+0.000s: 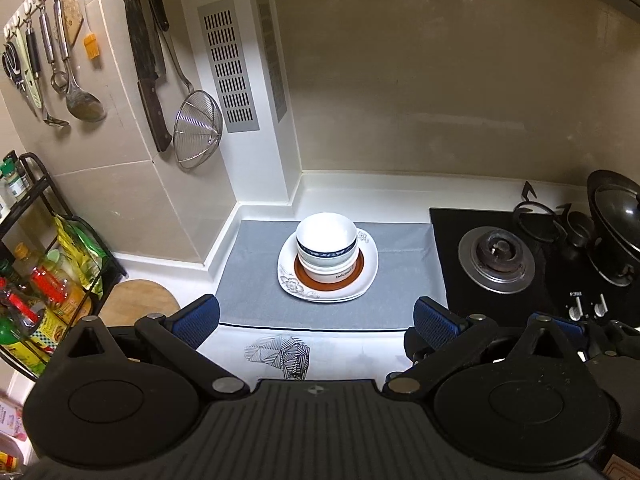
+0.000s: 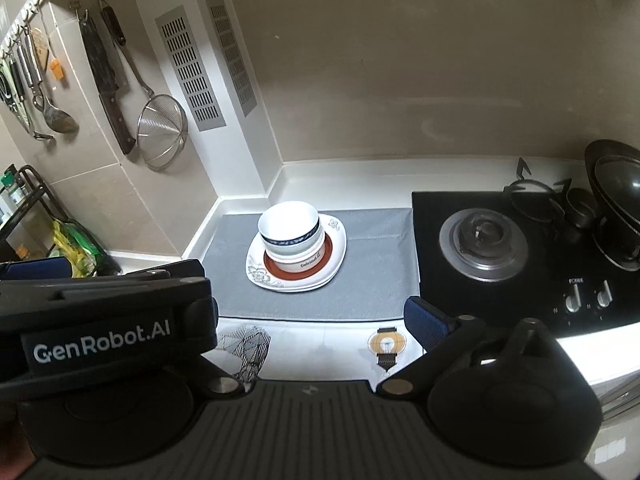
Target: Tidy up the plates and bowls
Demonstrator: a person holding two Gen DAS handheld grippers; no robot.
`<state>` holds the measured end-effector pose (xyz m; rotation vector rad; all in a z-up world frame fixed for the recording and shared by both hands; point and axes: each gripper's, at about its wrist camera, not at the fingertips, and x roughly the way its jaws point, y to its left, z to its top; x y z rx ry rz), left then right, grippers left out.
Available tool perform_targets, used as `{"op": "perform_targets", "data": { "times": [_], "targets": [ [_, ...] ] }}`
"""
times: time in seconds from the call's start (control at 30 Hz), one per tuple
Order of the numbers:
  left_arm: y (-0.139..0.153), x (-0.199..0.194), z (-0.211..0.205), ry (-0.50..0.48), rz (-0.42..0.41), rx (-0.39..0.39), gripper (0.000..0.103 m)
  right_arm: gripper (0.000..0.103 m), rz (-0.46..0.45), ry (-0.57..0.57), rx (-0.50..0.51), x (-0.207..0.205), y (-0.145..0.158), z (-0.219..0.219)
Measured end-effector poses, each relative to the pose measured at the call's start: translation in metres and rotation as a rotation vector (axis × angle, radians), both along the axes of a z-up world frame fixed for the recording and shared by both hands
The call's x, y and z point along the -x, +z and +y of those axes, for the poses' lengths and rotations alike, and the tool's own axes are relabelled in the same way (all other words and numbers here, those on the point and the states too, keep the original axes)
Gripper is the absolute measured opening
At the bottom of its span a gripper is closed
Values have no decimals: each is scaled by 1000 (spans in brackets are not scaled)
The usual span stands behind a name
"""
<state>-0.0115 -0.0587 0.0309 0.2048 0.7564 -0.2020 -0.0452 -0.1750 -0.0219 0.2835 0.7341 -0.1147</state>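
Observation:
A stack of white bowls [image 1: 326, 246], the top one with a blue band, stands on a brown-rimmed plate [image 1: 358, 270] on white floral square plates [image 1: 290, 282], on a grey mat [image 1: 400, 272]. The same stack of bowls [image 2: 289, 236] and plates [image 2: 260, 274] shows in the right wrist view. My left gripper [image 1: 316, 316] is open and empty, short of the mat's near edge. My right gripper [image 2: 316, 312] is open and empty; the left gripper's body hides its left finger.
A gas hob [image 1: 496, 260] with knobs [image 1: 586, 306] and a black wok [image 1: 616, 220] lie to the right. Knives, ladles and a strainer [image 1: 198, 128] hang on the left wall. A rack of bottles [image 1: 44, 280] and a wooden board [image 1: 138, 300] stand at left.

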Motion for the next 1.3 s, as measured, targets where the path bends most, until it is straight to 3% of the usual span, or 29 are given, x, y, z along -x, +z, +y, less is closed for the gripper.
{"op": "perform_targets", "data": {
  "times": [1.3],
  "targets": [
    [-1, 10, 6, 10, 6, -22, 103, 101, 16, 15, 14, 7, -2, 12]
  ]
}}
